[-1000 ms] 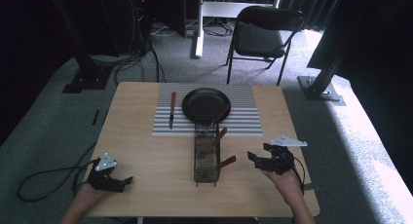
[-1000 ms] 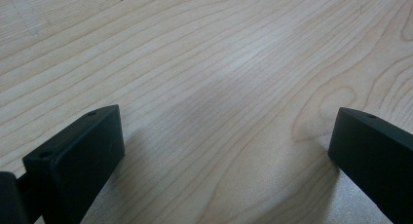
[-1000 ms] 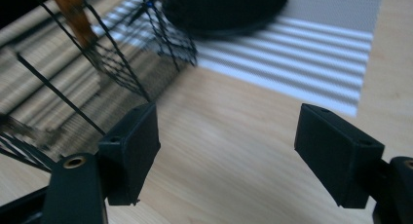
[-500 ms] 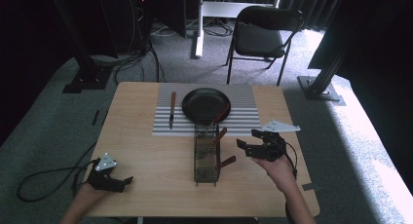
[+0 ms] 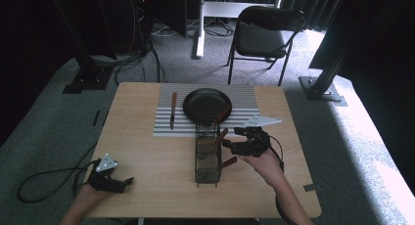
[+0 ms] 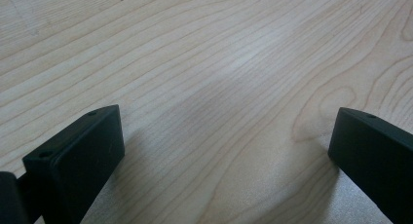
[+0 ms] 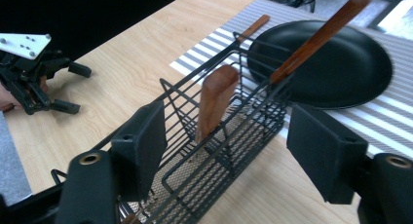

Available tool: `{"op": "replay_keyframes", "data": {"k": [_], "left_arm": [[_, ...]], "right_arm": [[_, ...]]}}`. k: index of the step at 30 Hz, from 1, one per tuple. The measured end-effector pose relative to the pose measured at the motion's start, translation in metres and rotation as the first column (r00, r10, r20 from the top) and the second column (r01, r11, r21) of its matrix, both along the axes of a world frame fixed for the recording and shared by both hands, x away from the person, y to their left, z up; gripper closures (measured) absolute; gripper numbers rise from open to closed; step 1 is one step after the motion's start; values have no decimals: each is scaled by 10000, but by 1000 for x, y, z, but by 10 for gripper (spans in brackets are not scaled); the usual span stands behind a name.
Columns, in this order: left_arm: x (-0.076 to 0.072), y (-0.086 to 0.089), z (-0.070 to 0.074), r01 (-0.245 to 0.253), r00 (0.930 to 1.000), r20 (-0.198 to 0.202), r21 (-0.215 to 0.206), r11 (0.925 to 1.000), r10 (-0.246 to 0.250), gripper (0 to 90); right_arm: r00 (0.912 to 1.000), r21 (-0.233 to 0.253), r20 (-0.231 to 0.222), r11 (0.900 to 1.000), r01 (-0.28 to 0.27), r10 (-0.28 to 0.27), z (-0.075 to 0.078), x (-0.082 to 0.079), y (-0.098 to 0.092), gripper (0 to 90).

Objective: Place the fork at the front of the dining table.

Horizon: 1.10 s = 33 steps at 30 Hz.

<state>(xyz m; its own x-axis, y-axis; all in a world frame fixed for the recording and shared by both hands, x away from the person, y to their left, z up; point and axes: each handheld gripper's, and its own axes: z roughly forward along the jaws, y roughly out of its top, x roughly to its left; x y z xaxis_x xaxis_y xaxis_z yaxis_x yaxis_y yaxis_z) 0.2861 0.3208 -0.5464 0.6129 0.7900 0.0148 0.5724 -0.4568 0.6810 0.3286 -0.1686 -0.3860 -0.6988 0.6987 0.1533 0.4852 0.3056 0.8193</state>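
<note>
My left gripper (image 5: 111, 178) rests open on the bare near-left table (image 5: 147, 186), while my right gripper (image 7: 229, 151) is open near the wooden handle (image 7: 215, 101) in the middle wire basket (image 5: 207, 156), so I should close gently around it.

Left gripper view: both jaws are running off the bottom and side edges, the body behind them out of frame.

Right gripper view: right gripper (image 7: 224, 146) jaws are getting cut by the bottom edge; the wire basket's (image 7: 229, 136) near end is sitting hidden behind the left jaw. The long wooden handle (image 7: 319, 36) is running off the top edge. What its lower end carries inside the basket can't be made out through the wires.

High view: the basket (image 5: 207, 154) contents are too small to identify beyond three wooden handles. The person's forearms are running off the bottom edge.
</note>
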Motion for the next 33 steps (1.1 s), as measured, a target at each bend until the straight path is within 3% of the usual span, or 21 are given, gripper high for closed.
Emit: {"op": "replay_keyframes", "data": {"k": [6, 14, 22, 26, 33], "left_arm": [[0, 0, 0, 4, 10000, -11, 3, 10000, -4, 0], [0, 0, 0, -5, 10000, 9, -6, 10000, 5, 0], [0, 0, 0, -4, 10000, 9, -6, 10000, 4, 0], [0, 0, 0, -6, 10000, 8, -7, 10000, 6, 0], [0, 0, 0, -6, 10000, 8, -7, 10000, 6, 0]], "right_arm": [[9997, -130, -234, 9998, -121, 118, -7, 5, 7, 402], [9978, -22, -569, 9994, -350, 348, -16, 11, 15, 453], [9968, -164, -565, 9982, -576, 566, -21, 12, 23, 611], [9976, -159, -542, 9989, -438, 428, -22, 12, 20, 712], [9971, -225, -502, 9980, -591, 579, -22, 10, 18, 751]]}}
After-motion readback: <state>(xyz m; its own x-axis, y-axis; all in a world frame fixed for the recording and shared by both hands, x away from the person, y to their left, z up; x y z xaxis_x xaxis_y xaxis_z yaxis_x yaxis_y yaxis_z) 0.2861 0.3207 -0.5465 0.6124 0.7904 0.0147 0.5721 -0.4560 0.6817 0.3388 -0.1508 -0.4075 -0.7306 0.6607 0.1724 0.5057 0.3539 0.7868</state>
